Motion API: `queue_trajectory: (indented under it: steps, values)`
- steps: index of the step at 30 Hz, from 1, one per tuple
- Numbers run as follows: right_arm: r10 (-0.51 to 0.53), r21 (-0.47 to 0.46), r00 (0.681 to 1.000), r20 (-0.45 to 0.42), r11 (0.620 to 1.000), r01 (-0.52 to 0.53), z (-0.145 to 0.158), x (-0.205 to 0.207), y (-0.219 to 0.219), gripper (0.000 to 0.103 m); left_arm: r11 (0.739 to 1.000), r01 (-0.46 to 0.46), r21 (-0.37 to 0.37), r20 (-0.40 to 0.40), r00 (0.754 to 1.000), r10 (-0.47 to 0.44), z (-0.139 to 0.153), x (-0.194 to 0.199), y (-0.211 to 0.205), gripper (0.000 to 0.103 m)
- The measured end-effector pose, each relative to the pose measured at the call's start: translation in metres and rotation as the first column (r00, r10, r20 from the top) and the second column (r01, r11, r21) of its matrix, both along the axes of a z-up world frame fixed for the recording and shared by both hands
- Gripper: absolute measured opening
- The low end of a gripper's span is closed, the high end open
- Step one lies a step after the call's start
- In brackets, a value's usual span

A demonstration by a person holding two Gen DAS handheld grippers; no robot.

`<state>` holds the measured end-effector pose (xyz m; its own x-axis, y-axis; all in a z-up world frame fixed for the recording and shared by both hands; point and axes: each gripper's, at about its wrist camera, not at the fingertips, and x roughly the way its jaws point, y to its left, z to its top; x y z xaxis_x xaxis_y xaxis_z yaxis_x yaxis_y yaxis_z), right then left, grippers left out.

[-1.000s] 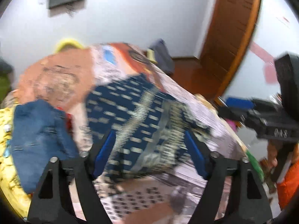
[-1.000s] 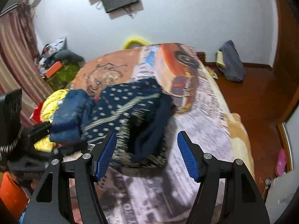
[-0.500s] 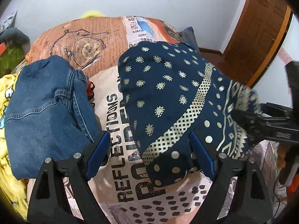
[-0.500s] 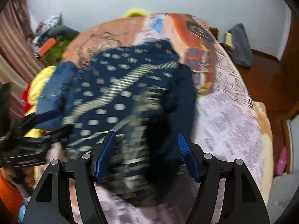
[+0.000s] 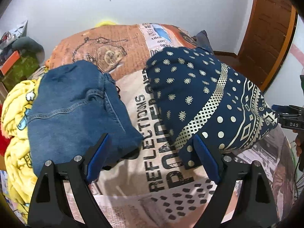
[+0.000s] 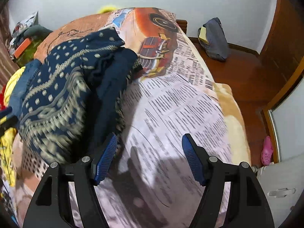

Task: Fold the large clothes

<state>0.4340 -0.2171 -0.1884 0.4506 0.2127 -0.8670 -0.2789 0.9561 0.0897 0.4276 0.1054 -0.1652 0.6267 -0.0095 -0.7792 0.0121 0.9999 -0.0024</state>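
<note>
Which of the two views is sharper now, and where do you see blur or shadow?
Left wrist view: sharp, with the navy patterned garment and the bedsheet lettering crisp. Right wrist view: the garment's pattern smears with motion blur, and the right gripper throws a dark shadow on the sheet.

Bare printed bedspread point(image 5: 152, 117) forms near-to-far lane between folded blue denim jeans point(image 5: 76, 106) left and heaped navy patterned garment point(image 5: 205, 98) right. Newsprint-patterned bedspread right of heap open to bed edge.

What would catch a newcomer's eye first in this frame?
The navy patterned garment heaped on the printed bedspread, just ahead of the left gripper, whose jaws stand open. Left of it lies folded blue denim over a yellow blanket. The right gripper, also open, hovers over bare bedspread.
</note>
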Motion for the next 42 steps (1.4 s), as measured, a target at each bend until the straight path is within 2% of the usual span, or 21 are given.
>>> queue_trajectory:
  steps: [4,7,11,13,16,19,24,25,27,28,30,33,35,40,42]
  values:
    - [0.016,0.016,0.998,0.059,1.0,-0.017,0.024,-0.011,-0.007,0.067,1.0,-0.007,0.017,0.043,0.999,0.006,0.016,-0.001,0.005,0.088]
    - [0.016,0.084,0.995,0.101,0.996,-0.024,0.048,-0.009,-0.005,0.067,1.0,-0.011,0.015,0.083,0.997,0.009,0.031,0.002,0.007,0.088]
    - [0.02,0.209,0.994,0.106,0.977,-0.042,0.067,0.003,0.006,0.068,0.998,-0.003,-0.057,0.1,0.995,0.008,0.045,0.016,0.012,0.089]
    - [0.033,0.274,0.996,0.088,0.96,-0.056,0.067,0.013,0.014,0.072,0.993,0.009,-0.12,0.066,0.998,-0.001,0.045,0.03,0.014,0.089]
    - [0.087,0.365,0.995,0.041,0.926,-0.096,0.056,0.028,0.03,0.072,0.962,0.024,-0.273,-0.021,0.999,-0.031,0.032,0.053,0.019,0.089]
    - [0.106,0.374,0.994,-0.035,0.923,-0.085,0.031,0.044,0.045,0.072,0.913,0.0,-0.409,-0.105,0.993,-0.046,0.007,0.074,0.023,0.088]
    - [0.099,0.355,0.984,-0.148,0.934,-0.041,-0.011,0.067,0.056,0.073,0.87,-0.041,-0.492,-0.184,0.981,-0.058,-0.031,0.102,0.022,0.089]
    - [0.101,0.362,0.982,-0.159,0.931,-0.037,-0.016,0.07,0.056,0.075,0.855,-0.043,-0.518,-0.192,0.979,-0.067,-0.037,0.104,0.023,0.089]
    - [0.108,0.386,0.977,-0.183,0.922,-0.029,-0.022,0.075,0.054,0.075,0.805,-0.063,-0.589,-0.216,0.973,-0.082,-0.049,0.113,0.025,0.089]
    - [0.119,0.414,0.972,-0.203,0.91,-0.025,-0.026,0.079,0.053,0.075,0.793,-0.07,-0.606,-0.227,0.97,-0.089,-0.054,0.116,0.025,0.089]
    - [0.117,0.443,0.966,-0.231,0.896,-0.003,-0.032,0.084,0.051,0.077,0.771,-0.069,-0.633,-0.241,0.964,-0.111,-0.061,0.124,0.023,0.089]
    - [0.127,0.457,0.959,-0.255,0.889,0.004,-0.039,0.091,0.052,0.081,0.756,-0.081,-0.649,-0.265,0.956,-0.126,-0.069,0.133,0.018,0.093]
    - [0.14,0.453,0.957,-0.256,0.891,-0.009,-0.039,0.092,0.055,0.084,0.757,-0.082,-0.648,-0.268,0.955,-0.126,-0.071,0.137,0.016,0.094]
    - [0.159,0.49,0.947,-0.278,0.872,-0.002,-0.044,0.094,0.055,0.084,0.798,-0.063,-0.599,-0.254,0.96,-0.115,-0.065,0.139,0.005,0.093]
    - [0.155,0.487,0.951,-0.267,0.873,-0.006,-0.042,0.092,0.056,0.082,0.813,-0.054,-0.58,-0.243,0.964,-0.109,-0.061,0.136,0.001,0.086]
